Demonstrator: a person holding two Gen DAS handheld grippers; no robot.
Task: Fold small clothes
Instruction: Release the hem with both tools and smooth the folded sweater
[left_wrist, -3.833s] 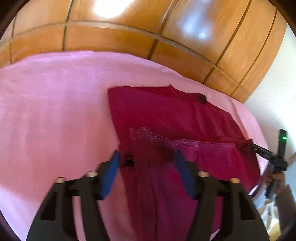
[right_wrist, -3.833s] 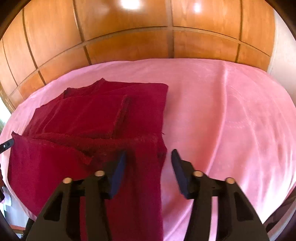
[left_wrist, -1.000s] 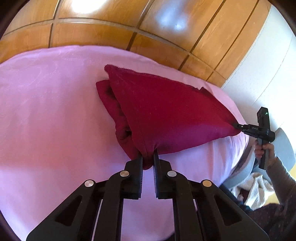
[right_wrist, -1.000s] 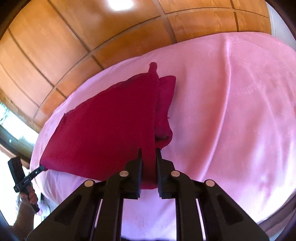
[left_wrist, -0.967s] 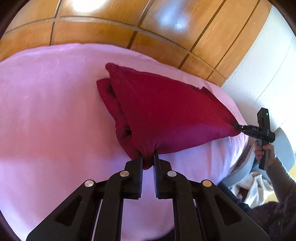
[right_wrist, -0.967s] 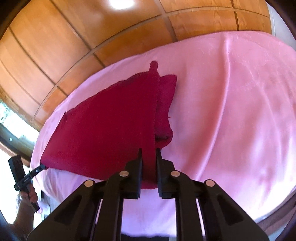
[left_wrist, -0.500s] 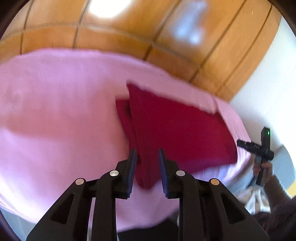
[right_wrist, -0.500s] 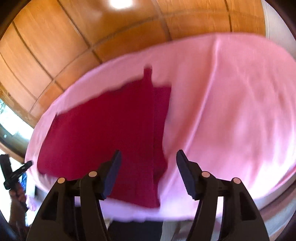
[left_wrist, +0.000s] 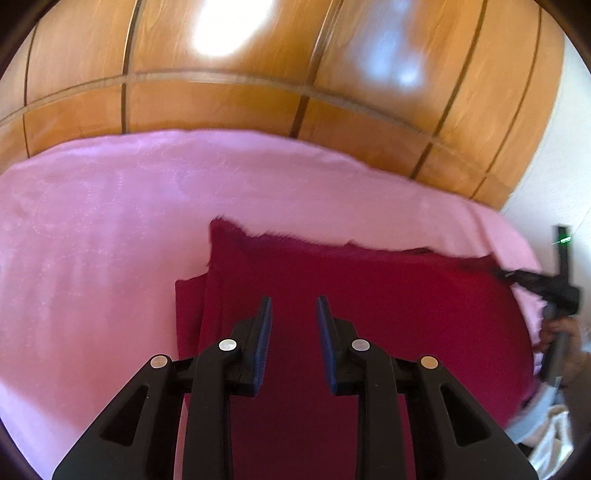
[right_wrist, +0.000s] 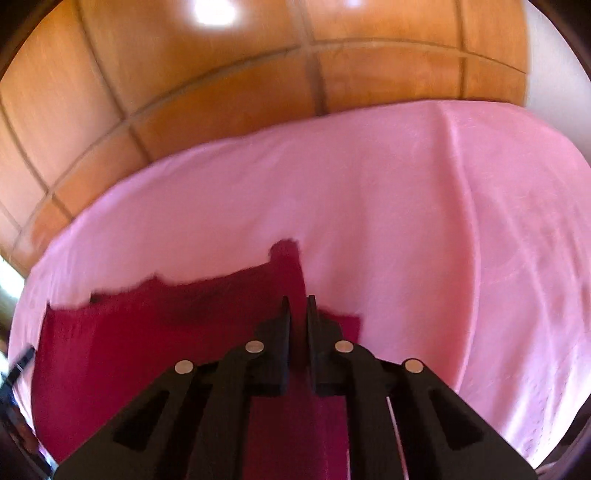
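Note:
A dark red garment (left_wrist: 388, 306) lies folded and flat on the pink bed sheet (left_wrist: 110, 221), with a narrower layer sticking out at its left edge. My left gripper (left_wrist: 293, 299) hovers over its left part, open, with nothing between the blue pads. In the right wrist view the garment (right_wrist: 147, 339) fills the lower left. My right gripper (right_wrist: 297, 299) is over its right edge with the jaws shut to a thin slit; I cannot tell whether cloth is pinched. From the left wrist view, the right gripper (left_wrist: 498, 272) sits at the garment's far right corner.
A glossy wooden panel wall (left_wrist: 258, 92) runs behind the bed, and a white wall (left_wrist: 554, 166) meets it at the right. A hand (left_wrist: 565, 332) holds the right gripper at the bed's edge. White cloth (left_wrist: 550, 439) lies below that edge. The sheet (right_wrist: 406, 221) spreads right of the garment.
Both grippers let go of the lifted garment corners, and the garment dropped flat onto the sheet. The left jaws parted. The right jaws opened wide, then shut, and both moved over the garment.

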